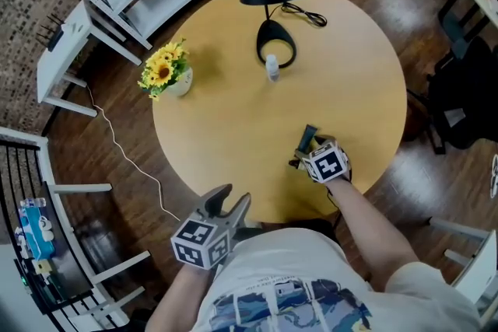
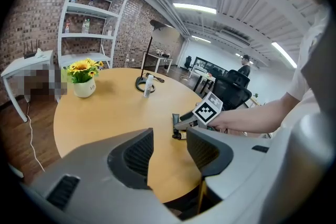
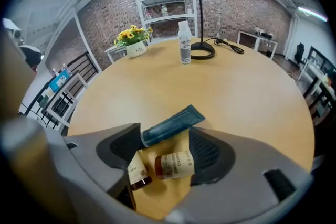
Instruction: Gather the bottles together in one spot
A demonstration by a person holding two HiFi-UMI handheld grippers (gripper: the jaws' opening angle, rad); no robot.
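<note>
The left hand-held gripper (image 1: 232, 200) hangs at the near edge of the table (image 1: 210, 136), close to the person's torso. Its jaws are spread, and the left gripper view (image 2: 169, 140) shows only bare tabletop between them.

Further in, the right hand-held gripper (image 1: 304, 152) sits low over the table near its right side, jaws likewise spread. In the head view its marker cube covers what lies beneath, and only the end of a dark teal tube (image 1: 308, 136) pokes out.

The right gripper view (image 3: 165, 147) shows more. Two small amber bottles lie on their sides between the jaws, one toward the right jaw (image 3: 176, 164) and one by the left jaw (image 3: 136, 171). The tube (image 3: 170, 124) lies slantwise across the jaw tips. Whether either jaw presses on a bottle is unclear, and the label print is too small to read.

Farthest off, a clear bottle (image 1: 271, 68) stands upright, well apart from both grippers and just beside the lamp base (image 1: 274, 31). A pot of yellow flowers (image 1: 167, 72) stands at the table's left edge.
</note>
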